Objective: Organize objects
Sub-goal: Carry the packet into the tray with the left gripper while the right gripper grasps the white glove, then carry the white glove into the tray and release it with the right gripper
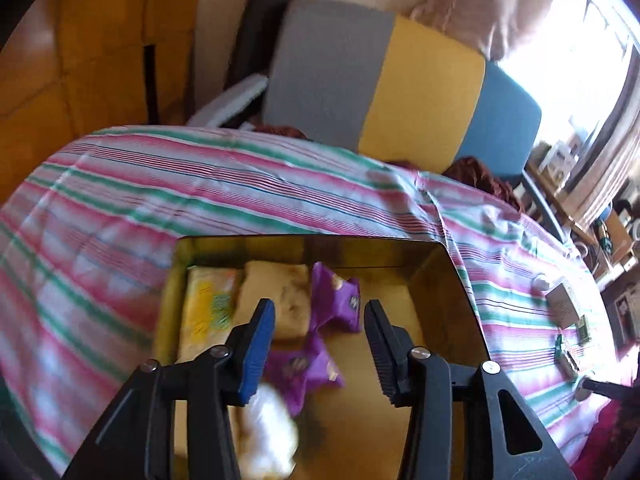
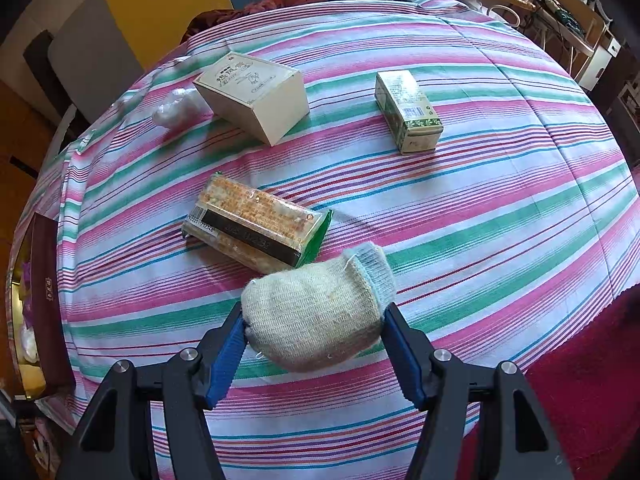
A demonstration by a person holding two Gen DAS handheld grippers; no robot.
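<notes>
In the left wrist view my left gripper (image 1: 320,314) is open and empty above a gold tin box (image 1: 436,276). The box holds a yellow packet (image 1: 204,312), a beige packet (image 1: 286,300), purple wrappers (image 1: 338,300) and a white wad (image 1: 268,436). In the right wrist view my right gripper (image 2: 314,322) is shut on a rolled knitted glove (image 2: 316,312) above the striped cloth. A cracker pack (image 2: 256,224), a cream box (image 2: 252,96), a green tin (image 2: 408,110) and a white wad (image 2: 176,106) lie on the cloth.
The table has a pink, green and white striped cloth (image 2: 500,208). The tin box shows at the left edge of the right wrist view (image 2: 44,300). Grey, yellow and blue chairs (image 1: 424,100) stand behind the table. A red cloth (image 2: 592,380) lies at lower right.
</notes>
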